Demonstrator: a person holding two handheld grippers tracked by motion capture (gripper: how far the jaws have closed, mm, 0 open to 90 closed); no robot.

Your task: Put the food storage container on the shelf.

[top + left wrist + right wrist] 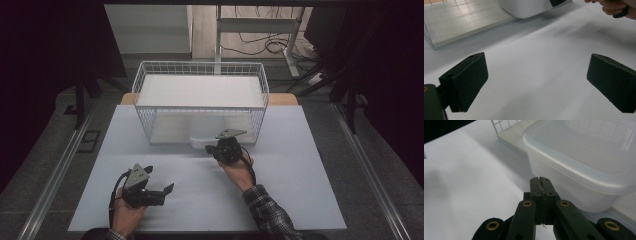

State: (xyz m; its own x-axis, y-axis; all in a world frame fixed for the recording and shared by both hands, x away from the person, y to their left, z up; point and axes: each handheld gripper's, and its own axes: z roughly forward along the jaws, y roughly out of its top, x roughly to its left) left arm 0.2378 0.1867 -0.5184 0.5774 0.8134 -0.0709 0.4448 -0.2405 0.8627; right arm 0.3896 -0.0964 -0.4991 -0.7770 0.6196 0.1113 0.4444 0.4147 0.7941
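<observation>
Right gripper [541,181] clenched empty beside the smooth translucent plastic tub [584,157]; left gripper [536,82] spread wide over matte white table [200,200], wire basket [200,70] behind.

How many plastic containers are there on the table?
1. The translucent plastic container stands at the near side of the white wire basket, just beyond the shut right gripper. More may be hidden behind the basket's white liner.
</observation>
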